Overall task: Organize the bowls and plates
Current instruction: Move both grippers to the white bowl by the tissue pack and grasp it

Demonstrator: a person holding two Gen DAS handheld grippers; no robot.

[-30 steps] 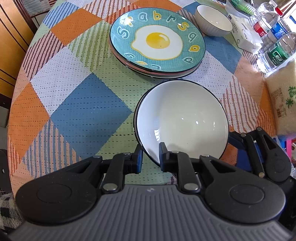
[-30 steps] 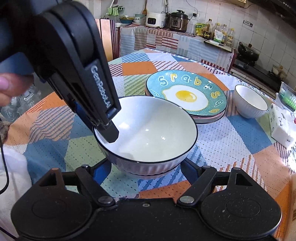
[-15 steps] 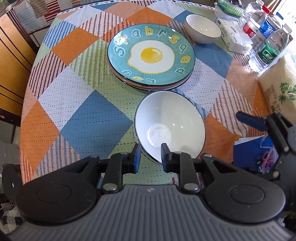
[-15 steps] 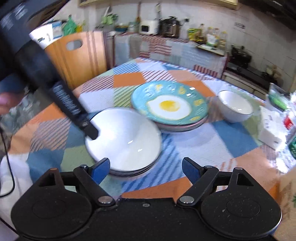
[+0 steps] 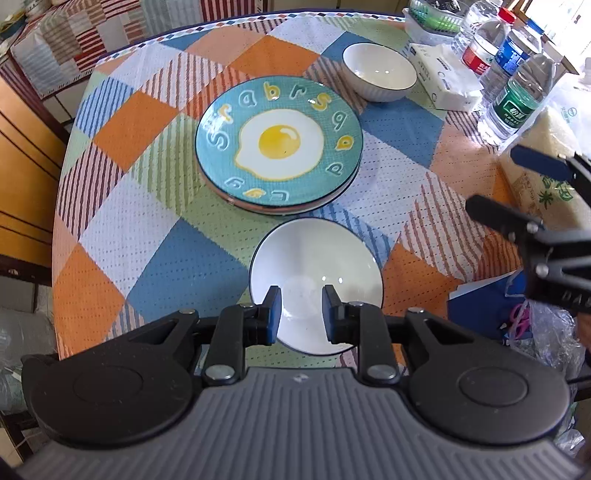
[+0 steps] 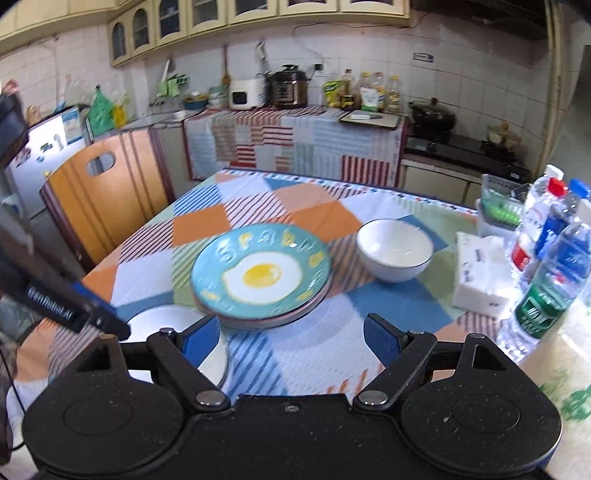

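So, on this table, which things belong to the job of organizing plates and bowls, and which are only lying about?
Belong to the job:
- stack of plates, fried-egg plate on top
- near white bowl
- far white bowl

Only lying about:
- water bottles
- tissue pack
- bag of rice
- clear plastic box
- checked tablecloth

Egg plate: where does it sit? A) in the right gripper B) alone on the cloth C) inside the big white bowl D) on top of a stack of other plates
D: the egg plate has more plate rims showing under its near edge.
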